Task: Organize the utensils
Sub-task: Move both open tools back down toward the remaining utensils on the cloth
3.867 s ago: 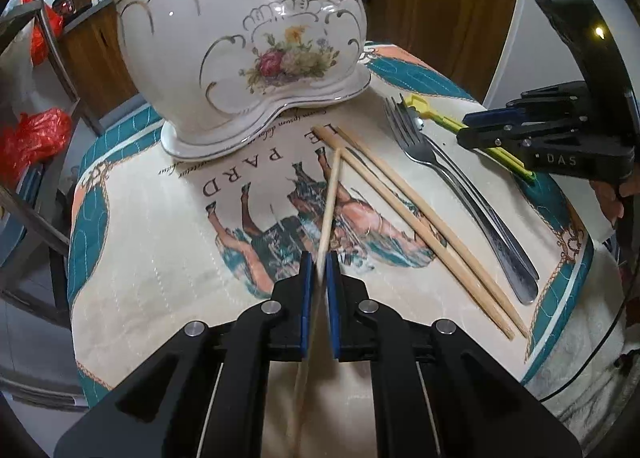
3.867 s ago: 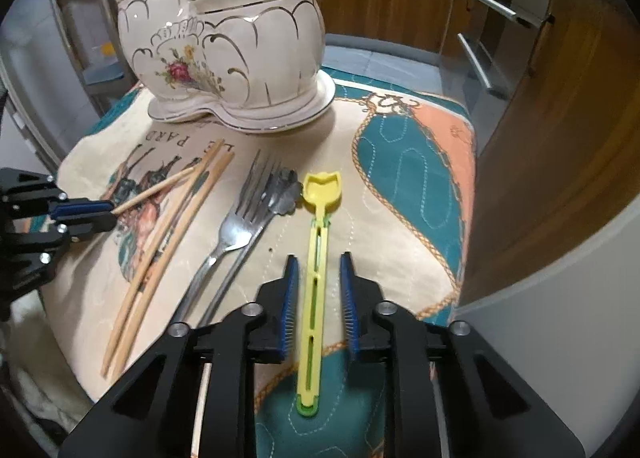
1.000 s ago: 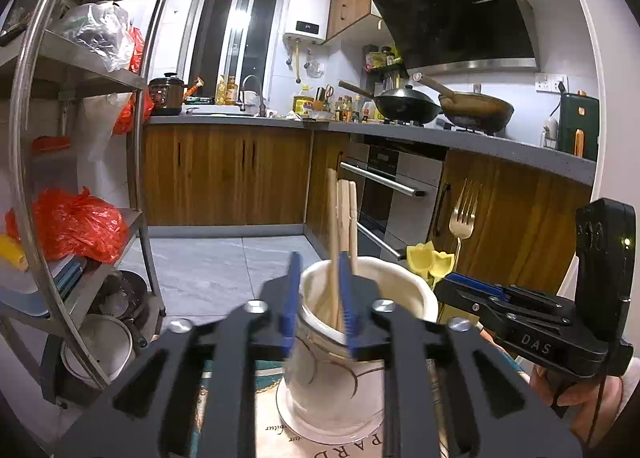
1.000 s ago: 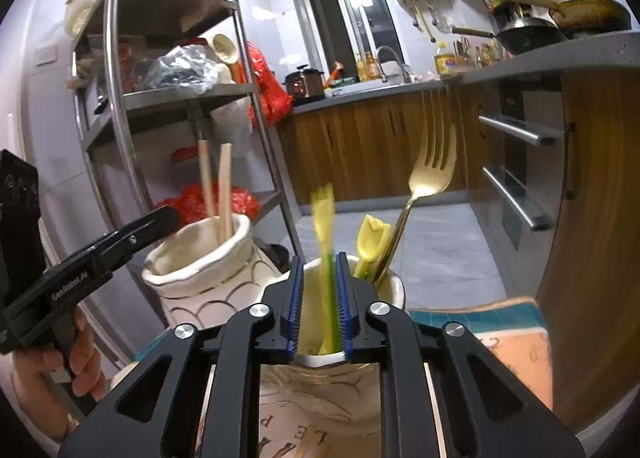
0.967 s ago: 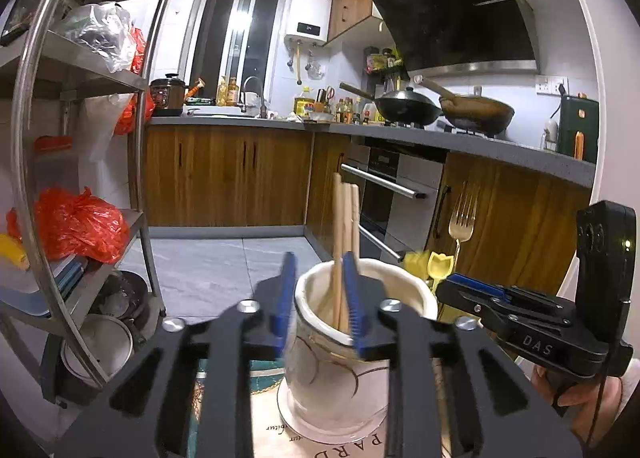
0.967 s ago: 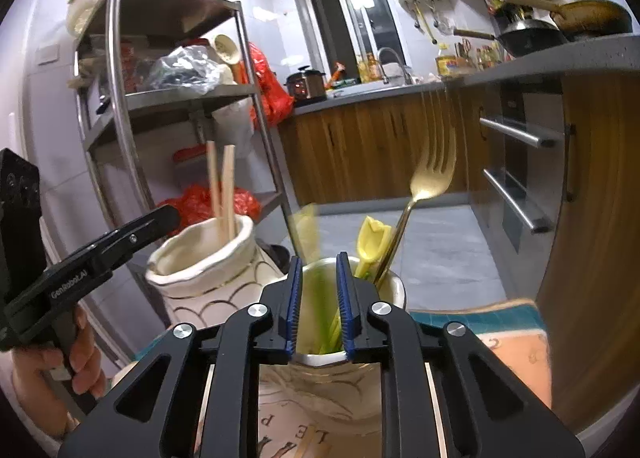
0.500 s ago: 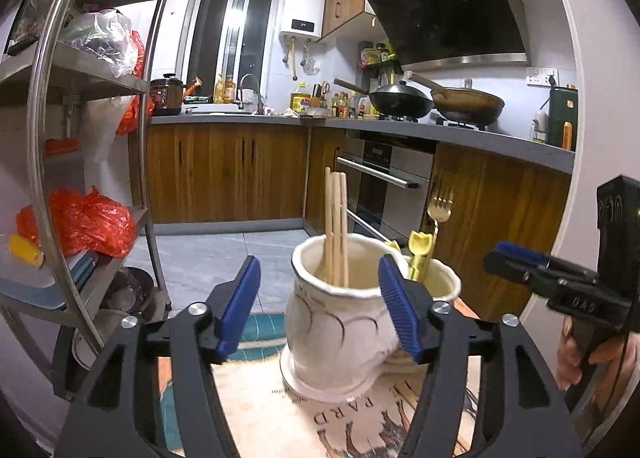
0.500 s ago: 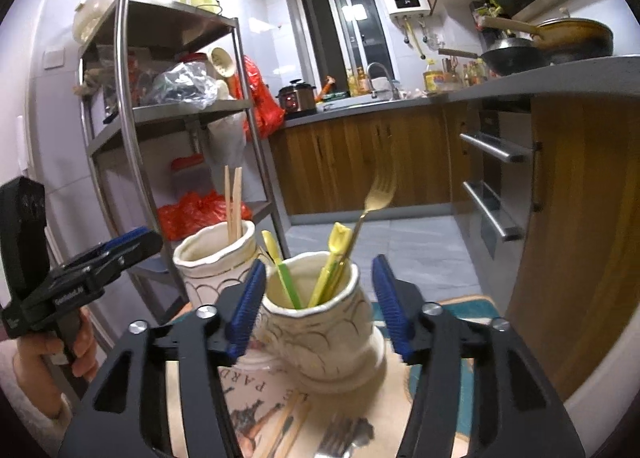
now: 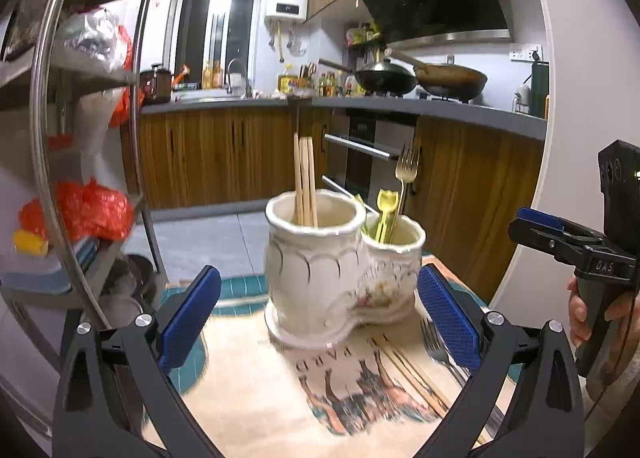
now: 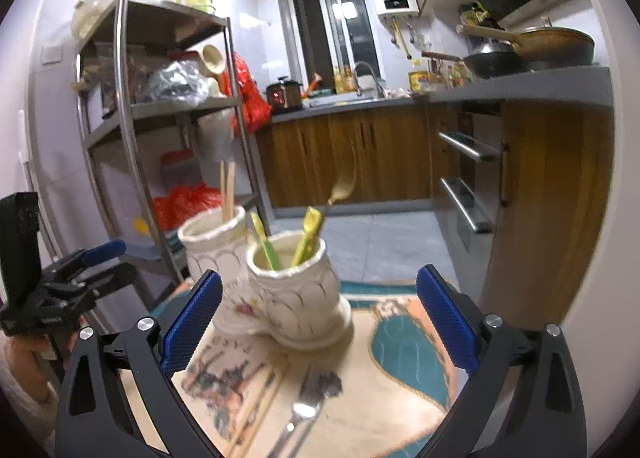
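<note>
Two grippers, left gripper [image 9: 318,314] and right gripper [image 10: 318,314], jaws opening wide, nothing between | chopsticks [image 9: 304,178] stand in holder [image 9: 320,278] near cloth's [image 9: 256,410] far edge | forks [image 10: 304,410] lie toward near edge | you risk tipping holder if you swing back carelessly

A white two-cup ceramic holder [image 9: 340,270] with gold trim and a floral motif is set upright on the printed cloth. Wooden chopsticks [image 9: 305,178] are stood in its left cup; a gold fork [image 9: 405,178] and yellow-green utensils [image 10: 306,232] are leaned in the right cup. Nearer, more chopsticks [image 9: 412,374] and forks [image 9: 440,350] are laid flat on the cloth.
</note>
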`<state>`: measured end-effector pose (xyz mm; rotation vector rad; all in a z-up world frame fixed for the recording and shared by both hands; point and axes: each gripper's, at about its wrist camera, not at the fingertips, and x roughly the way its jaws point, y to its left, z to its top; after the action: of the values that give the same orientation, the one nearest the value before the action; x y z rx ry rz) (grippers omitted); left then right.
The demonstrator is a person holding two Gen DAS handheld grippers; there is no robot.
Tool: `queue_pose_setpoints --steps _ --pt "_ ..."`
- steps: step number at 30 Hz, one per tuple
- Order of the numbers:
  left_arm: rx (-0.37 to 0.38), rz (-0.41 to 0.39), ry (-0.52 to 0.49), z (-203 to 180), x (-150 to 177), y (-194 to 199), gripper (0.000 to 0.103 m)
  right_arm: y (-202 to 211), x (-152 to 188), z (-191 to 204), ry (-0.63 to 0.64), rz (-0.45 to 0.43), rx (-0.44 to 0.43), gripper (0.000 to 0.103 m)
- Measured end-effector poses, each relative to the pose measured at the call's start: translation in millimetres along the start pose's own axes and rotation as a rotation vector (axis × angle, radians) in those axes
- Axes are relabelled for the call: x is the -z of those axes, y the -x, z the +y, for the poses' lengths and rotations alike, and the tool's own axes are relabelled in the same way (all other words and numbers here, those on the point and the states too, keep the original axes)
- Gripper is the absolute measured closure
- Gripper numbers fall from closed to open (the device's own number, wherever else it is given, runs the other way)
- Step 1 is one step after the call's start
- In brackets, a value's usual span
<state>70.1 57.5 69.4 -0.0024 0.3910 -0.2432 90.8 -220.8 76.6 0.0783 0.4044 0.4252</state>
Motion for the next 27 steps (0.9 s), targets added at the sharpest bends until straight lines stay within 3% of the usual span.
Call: queue_pose_setpoints --steps 12,27 --pt "0.005 0.167 0.019 -16 42 -15 0.006 2 35 -16 -0.018 0.158 0.082 0.006" --pt "-0.014 0.378 0.017 -51 83 -54 0.006 -10 62 -19 0.048 0.274 0.149 0.006"
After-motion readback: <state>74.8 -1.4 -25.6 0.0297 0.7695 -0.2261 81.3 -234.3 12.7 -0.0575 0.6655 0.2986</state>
